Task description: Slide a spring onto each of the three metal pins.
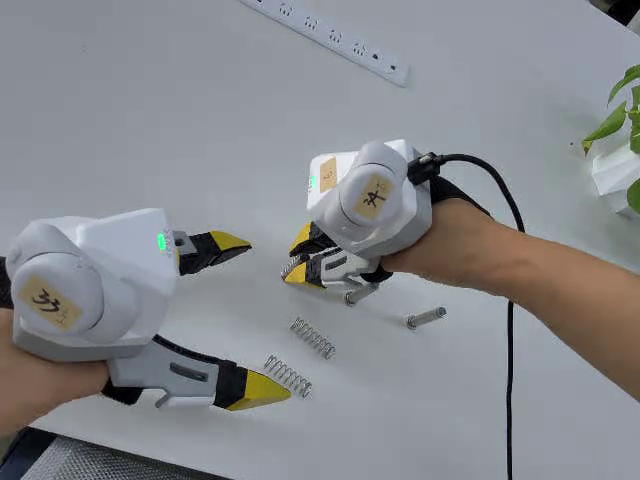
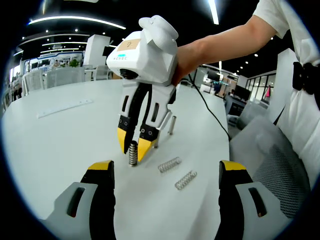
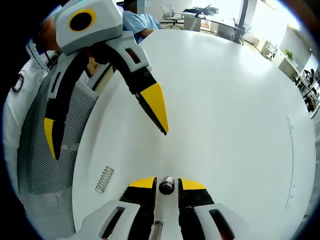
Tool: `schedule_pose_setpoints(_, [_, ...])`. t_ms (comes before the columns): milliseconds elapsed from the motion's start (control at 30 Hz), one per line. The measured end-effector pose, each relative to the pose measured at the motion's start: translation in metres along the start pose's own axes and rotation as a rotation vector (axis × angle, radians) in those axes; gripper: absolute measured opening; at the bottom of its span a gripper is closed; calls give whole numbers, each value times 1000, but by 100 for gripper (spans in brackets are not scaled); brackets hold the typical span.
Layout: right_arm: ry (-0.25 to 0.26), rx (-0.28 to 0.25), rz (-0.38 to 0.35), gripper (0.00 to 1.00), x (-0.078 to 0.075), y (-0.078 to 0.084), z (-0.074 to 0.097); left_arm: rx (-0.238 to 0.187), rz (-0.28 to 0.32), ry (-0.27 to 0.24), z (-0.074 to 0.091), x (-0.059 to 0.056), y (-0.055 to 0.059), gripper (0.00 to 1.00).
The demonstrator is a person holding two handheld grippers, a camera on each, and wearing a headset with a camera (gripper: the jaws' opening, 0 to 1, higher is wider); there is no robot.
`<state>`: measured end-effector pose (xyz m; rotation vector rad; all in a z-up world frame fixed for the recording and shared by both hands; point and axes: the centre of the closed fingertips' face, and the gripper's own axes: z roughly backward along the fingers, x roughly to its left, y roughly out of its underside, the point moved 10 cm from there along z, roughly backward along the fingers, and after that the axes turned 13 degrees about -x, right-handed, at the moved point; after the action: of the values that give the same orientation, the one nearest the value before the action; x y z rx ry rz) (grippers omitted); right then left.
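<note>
I use my right gripper (image 1: 297, 264) as my marker for where things are. It points down at the white table (image 1: 150, 120). Its jaws are clenched on a small metal piece (image 2: 132, 154) that stands upright on the table. In the left gripper view this piece looks coiled, like a spring. In the right gripper view its top looks round and shiny between the yellow tips. I cannot tell if a pin sits inside the coil.

One pin (image 1: 360, 293) lies just beside the right gripper, on my side of it. Another pin (image 1: 426, 318) lies near the right gripper too, more toward my right arm.

The near spring (image 1: 312, 337) lies flat close to the right gripper, on my side. The far spring (image 1: 288, 375) lies a bit further from it. The two do not touch.

My left gripper (image 1: 247, 316) is near the right gripper and faces it. Its jaws are spread wide and hold nothing.

A power strip (image 1: 330, 38) lies well beyond the right gripper.
</note>
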<state>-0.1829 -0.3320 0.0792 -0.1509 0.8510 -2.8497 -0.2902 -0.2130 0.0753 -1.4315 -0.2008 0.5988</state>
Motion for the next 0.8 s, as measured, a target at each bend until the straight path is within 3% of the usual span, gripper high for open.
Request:
schedule_pose_setpoints(200, [30,-36,-25,20,-1,-1,7,16,-11,1,0,-3,-3,84])
schedule_pose_setpoints(800, [157,-227,-110,41,12,0,52,77,-63,10,0,-14,-14,84])
